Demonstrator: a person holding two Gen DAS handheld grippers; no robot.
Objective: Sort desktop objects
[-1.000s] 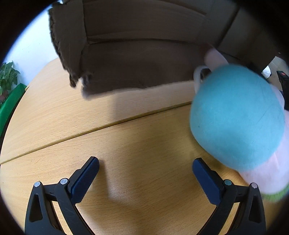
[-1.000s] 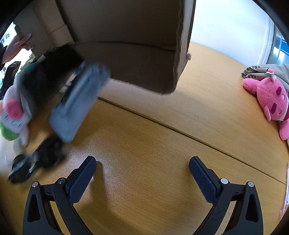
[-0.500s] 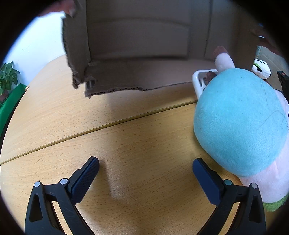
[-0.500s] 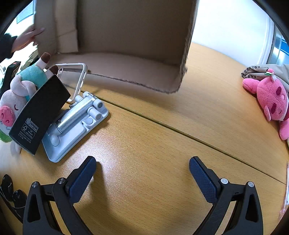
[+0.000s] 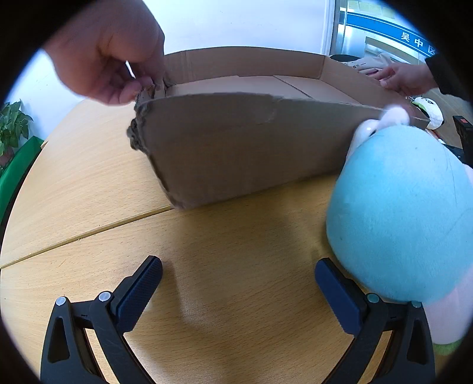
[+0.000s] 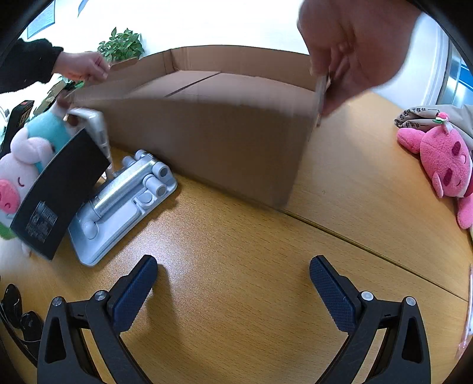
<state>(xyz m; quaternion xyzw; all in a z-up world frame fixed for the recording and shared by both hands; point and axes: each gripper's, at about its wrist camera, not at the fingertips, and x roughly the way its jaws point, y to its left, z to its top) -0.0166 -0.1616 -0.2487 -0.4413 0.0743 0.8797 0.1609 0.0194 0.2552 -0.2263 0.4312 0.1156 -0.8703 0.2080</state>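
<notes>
A pale wooden table [image 6: 236,295] fills the room's middle, a thin seam running across its top. Behind it stands a white wall [image 5: 236,23]. A leafy potted plant [image 6: 121,47] sits at the back, seen again at the table's far edge beside something bright green [image 5: 17,165]. Off to one side hangs a blue sign with white Chinese characters [image 5: 414,41]

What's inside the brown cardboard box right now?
The brown cardboard box shows only bare floor flaps and inner walls where its interior is visible. The near wall hides the floor strip just behind it, so anything there cannot be seen. Both grippers, left and right, are open outside it.
</notes>
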